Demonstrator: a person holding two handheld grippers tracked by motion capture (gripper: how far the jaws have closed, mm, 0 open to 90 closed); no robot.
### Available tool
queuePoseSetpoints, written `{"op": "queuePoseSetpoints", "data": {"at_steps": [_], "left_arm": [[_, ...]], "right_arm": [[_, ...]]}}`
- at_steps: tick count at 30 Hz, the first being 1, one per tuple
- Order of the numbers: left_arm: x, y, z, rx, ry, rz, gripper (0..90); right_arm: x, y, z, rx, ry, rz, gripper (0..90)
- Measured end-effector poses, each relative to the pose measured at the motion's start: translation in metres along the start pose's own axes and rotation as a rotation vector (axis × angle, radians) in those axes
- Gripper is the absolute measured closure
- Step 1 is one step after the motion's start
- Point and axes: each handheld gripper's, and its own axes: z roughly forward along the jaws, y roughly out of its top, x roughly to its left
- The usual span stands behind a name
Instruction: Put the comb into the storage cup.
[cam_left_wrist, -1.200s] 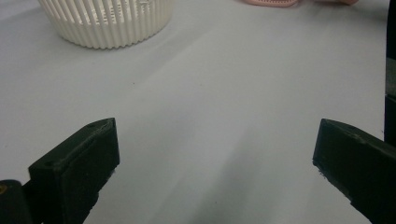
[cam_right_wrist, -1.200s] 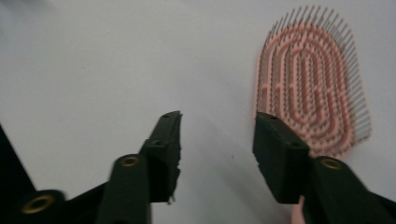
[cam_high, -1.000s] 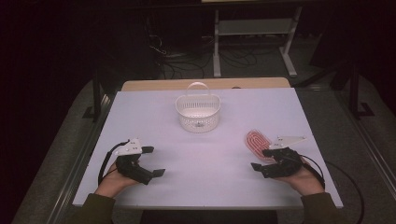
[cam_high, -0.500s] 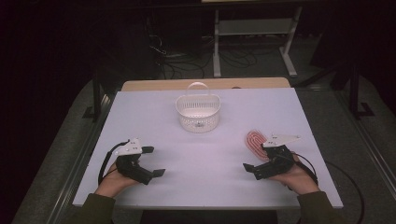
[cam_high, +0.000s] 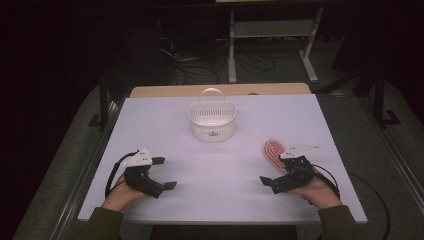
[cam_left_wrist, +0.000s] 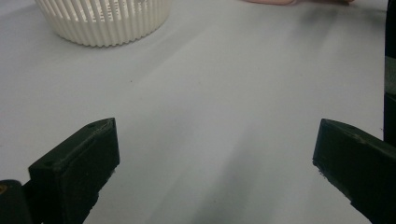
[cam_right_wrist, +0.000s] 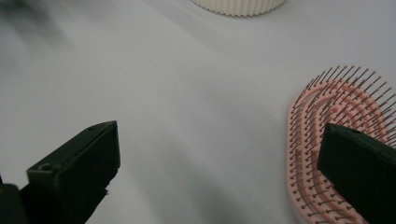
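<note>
A pink hairbrush (cam_high: 272, 149) lies bristles up on the white table (cam_high: 320, 125), right of centre. My right gripper (cam_high: 274, 172) rests just in front of it, open; its jaws have just been opening and nothing is gripped between them. In the right gripper view the brush (cam_right_wrist: 345, 112) lies at the right, partly behind the right-hand jaw, and the gripper (cam_right_wrist: 219, 177) stands wide over bare table. A white slatted basket (cam_high: 212, 120) with a handle stands at the table's middle back. My left gripper (cam_high: 164, 173) rests open at the front left, empty (cam_left_wrist: 215, 177).
The basket (cam_left_wrist: 102, 21) shows at the top left of the left gripper view, with the brush's pink edge (cam_left_wrist: 280, 1) at the top. A wooden board (cam_high: 220, 90) adjoins the table's far edge. Cables and a metal stand (cam_high: 270, 45) are on the dark floor behind.
My right gripper has shifted slightly left, closer in front of the brush, and its jaws have spread wider. The left gripper, basket and brush have stayed put.
</note>
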Motion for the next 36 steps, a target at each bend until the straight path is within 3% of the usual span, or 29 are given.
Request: {"op": "queuePoseSetpoints", "data": {"at_steps": [14,36], "left_arm": [[0.002,0.000,-0.002,0.005,-0.012,-0.007,0.7],[0.001,-0.001,-0.001,0.000,-0.005,-0.006,0.9]], "right_arm": [[-0.002,0.006,-0.005,0.025,-0.023,0.005,0.0],[-0.020,0.024,-0.006,0.038,-0.037,0.026,0.0]]}}
